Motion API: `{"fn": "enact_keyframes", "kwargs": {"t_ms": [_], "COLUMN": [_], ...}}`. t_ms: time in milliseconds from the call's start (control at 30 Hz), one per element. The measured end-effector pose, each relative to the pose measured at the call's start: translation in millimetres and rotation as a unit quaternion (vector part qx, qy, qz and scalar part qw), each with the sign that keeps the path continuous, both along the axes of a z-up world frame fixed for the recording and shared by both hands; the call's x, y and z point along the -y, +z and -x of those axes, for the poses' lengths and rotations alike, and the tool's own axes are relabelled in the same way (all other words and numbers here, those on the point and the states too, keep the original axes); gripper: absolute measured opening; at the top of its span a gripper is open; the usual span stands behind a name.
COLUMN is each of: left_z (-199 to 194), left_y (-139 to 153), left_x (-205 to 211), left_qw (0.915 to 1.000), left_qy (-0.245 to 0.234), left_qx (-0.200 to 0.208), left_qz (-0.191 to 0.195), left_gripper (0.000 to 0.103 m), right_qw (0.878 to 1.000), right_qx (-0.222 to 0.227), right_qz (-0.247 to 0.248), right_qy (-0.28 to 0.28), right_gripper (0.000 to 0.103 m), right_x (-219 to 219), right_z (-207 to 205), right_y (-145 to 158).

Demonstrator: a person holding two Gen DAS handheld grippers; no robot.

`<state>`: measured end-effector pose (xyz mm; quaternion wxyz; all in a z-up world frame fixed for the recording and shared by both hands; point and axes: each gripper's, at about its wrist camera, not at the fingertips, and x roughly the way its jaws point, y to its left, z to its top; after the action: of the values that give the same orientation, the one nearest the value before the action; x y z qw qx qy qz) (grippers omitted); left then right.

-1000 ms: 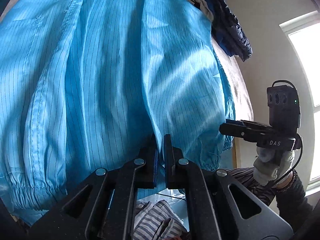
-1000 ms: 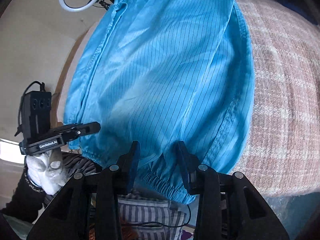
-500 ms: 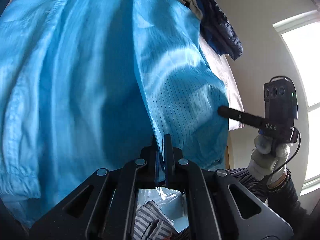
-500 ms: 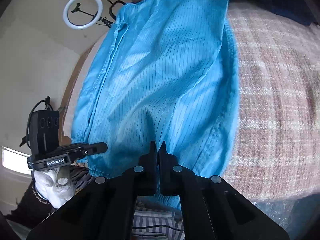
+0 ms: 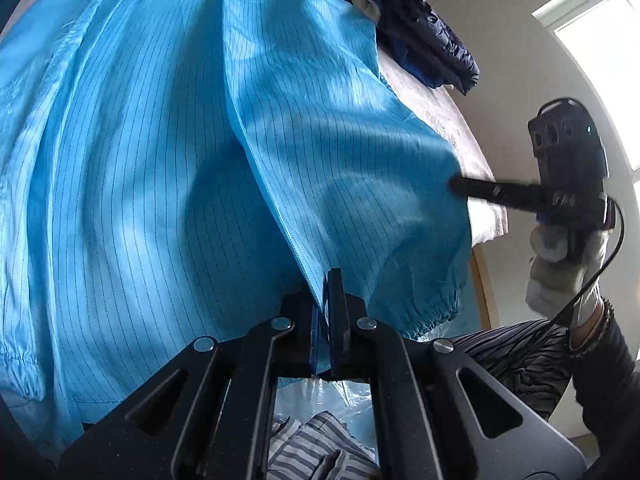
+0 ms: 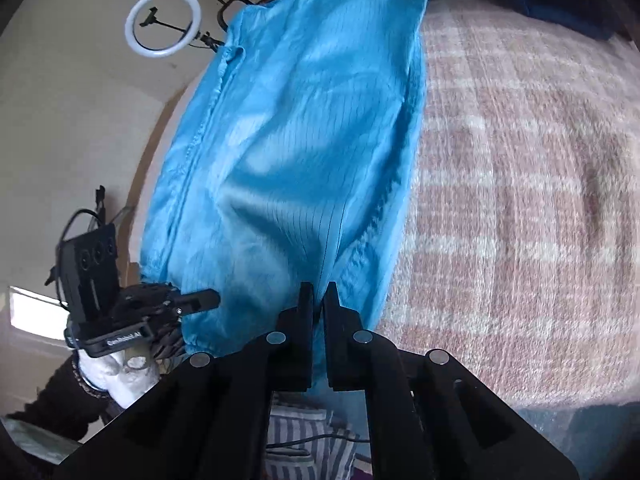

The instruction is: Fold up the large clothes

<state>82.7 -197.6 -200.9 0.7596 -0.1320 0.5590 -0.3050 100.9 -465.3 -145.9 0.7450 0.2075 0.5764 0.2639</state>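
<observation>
A large bright blue pinstriped garment (image 5: 168,168) lies spread on a pink plaid blanket (image 6: 520,184); it also fills the right wrist view (image 6: 296,136). My left gripper (image 5: 325,280) is shut on the garment's near hem by a seam and lifts it. My right gripper (image 6: 318,292) is shut on the hem further right, and it shows in the left wrist view (image 5: 460,186) pulling the cloth up into a peak. The left gripper also shows in the right wrist view (image 6: 212,299).
A dark blue padded jacket (image 5: 424,36) lies at the far end of the bed. Striped cloth (image 5: 312,444) lies below the near edge. A ring light (image 6: 162,22) stands by the wall. A bright window (image 5: 600,52) is on the right.
My right gripper has shut on the hem; one second ago it was open around it. Both grippers have lifted the near hem, and the cloth has risen off the blanket.
</observation>
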Motion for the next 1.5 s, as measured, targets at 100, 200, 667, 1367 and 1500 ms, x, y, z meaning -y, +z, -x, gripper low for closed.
{"fn": "enact_keyframes", "kwargs": {"t_ms": [100, 200, 667, 1367, 1500], "left_z": [-1, -3, -6, -1, 0], "left_y": [-3, -1, -1, -3, -1], "left_x": [-1, 0, 9, 5, 6], "left_qw": [1.0000, 1.0000, 0.9996, 0.9998, 0.9997], "left_qy": [-0.001, -0.002, -0.010, -0.012, -0.015], "left_qx": [-0.005, -0.003, 0.018, 0.012, 0.011], "left_qz": [-0.001, -0.003, -0.017, -0.008, -0.014], "left_gripper": [0.001, 0.001, 0.001, 0.001, 0.001], "right_qw": [0.999, 0.997, 0.993, 0.974, 0.980], "right_qx": [0.001, -0.019, 0.051, 0.081, 0.070], "right_qz": [-0.039, -0.059, 0.073, 0.160, 0.152], "right_qy": [-0.027, -0.037, -0.083, -0.136, -0.108], "right_gripper": [0.029, 0.033, 0.001, 0.000, 0.001], "right_x": [12, 16, 33, 43, 39], "right_z": [-25, -51, -92, -171, -166], "right_y": [4, -8, -9, -10, -7]}}
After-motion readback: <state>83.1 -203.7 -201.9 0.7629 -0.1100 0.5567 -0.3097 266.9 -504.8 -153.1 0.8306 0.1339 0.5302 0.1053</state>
